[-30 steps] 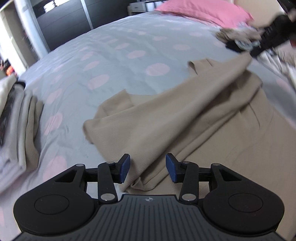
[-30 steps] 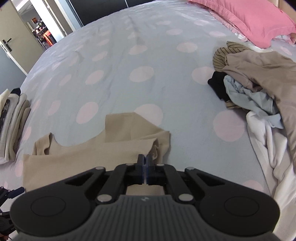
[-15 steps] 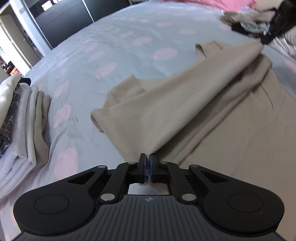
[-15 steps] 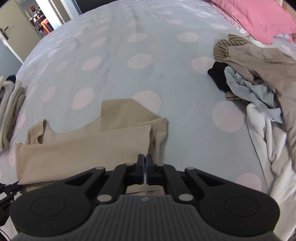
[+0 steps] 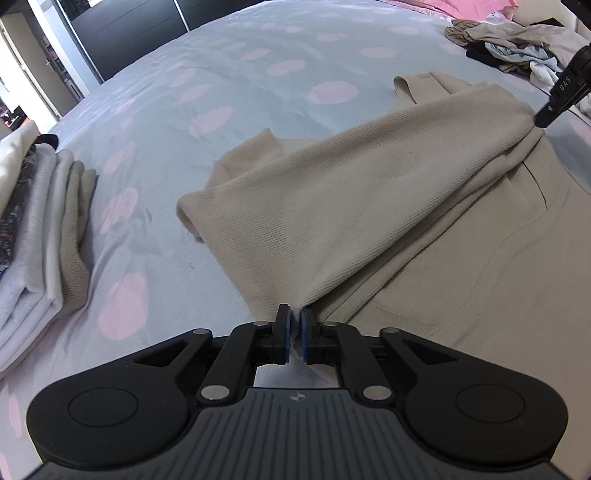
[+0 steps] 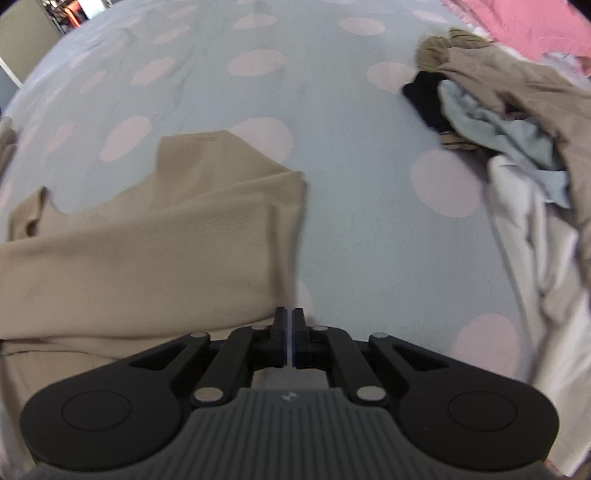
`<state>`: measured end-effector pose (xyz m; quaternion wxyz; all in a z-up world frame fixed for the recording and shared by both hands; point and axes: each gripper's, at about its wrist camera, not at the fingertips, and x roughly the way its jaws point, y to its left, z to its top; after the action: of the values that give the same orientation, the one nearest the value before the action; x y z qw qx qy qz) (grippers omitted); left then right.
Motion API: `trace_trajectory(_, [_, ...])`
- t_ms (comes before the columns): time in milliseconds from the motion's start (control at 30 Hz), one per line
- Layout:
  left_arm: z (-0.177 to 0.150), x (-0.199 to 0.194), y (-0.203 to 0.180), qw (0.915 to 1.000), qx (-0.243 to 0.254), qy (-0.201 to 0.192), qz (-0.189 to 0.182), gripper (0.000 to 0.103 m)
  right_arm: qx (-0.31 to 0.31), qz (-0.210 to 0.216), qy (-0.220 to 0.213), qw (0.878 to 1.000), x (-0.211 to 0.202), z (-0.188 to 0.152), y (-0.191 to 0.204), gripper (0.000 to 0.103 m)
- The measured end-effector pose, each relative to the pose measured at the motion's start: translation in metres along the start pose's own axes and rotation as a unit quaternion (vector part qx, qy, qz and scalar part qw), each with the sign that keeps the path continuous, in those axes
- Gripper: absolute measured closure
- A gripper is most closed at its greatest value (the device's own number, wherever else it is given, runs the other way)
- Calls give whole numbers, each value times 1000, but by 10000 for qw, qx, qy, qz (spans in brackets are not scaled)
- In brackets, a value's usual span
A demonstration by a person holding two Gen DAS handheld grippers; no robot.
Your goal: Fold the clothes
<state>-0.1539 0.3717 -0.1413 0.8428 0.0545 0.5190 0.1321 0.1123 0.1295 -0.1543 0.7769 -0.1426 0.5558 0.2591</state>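
Observation:
A beige ribbed garment (image 5: 369, 206) lies spread on the bed, one layer lifted and stretched between both grippers. My left gripper (image 5: 293, 325) is shut on its near edge. In the left wrist view the right gripper's tip (image 5: 554, 107) pinches the far end of the same fold. In the right wrist view my right gripper (image 6: 289, 325) is shut on the beige garment (image 6: 147, 258), whose folded layer runs off to the left. Neck opening and a strap show at the far side.
The grey bedspread with pink dots (image 5: 221, 92) stretches ahead. A stack of folded clothes (image 5: 40, 229) lies at the left. A heap of unfolded clothes (image 6: 517, 140) sits at the right, with a pink pillow (image 6: 535, 29) behind it.
My left gripper went from open to shut on the garment's edge. Both grippers have since lifted and drawn the layer taut, carrying it over the rest of the garment.

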Motion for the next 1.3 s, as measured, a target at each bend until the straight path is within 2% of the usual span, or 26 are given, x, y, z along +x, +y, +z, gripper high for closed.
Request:
trace_trajectory(33, [-2,-3,0,10000,-25,25,31,95,-5,-74,-17,10000,-3,-2,-2,95])
trace_trajectory(133, [-8,-13,1,9998,-165,20,96,94,117,161,-42,9998,-13,-11,-10,90])
trace_trajectory(200, [-12,-21,-2,9996,-262,14,107,89,52,262,-89,9996,-21,-20,-9,70])
trace_trajectory(267, [-15,-28,-7,9994,-325,1,117,79,-70,357,-118,9993,-28,-31,-6,69])
trace_trajectory(467, [-27,-49,-31,9988,-464,8,140,75,-539,622,-168,9965,-44,-67,10,65])
trace_trajectory(600, [-40,-60,-45,9983,-547,57,186,73,-914,667,-38,9936,-47,-100,22,61])
trace_trajectory(733, [-56,-67,-52,9977,-637,157,175,65,-1154,721,102,9906,-50,-135,24,57])
trace_trajectory(1033, [-91,-75,-75,9955,-773,550,37,61,-1379,534,203,9888,-54,-195,23,47])
trace_trajectory(1133, [-101,-76,-85,9947,-760,697,-40,56,-1344,461,207,9896,-57,-210,20,42])
trace_trajectory(1300, [-117,-74,-92,9906,-881,1050,-27,56,-1271,288,345,9909,-51,-228,11,38])
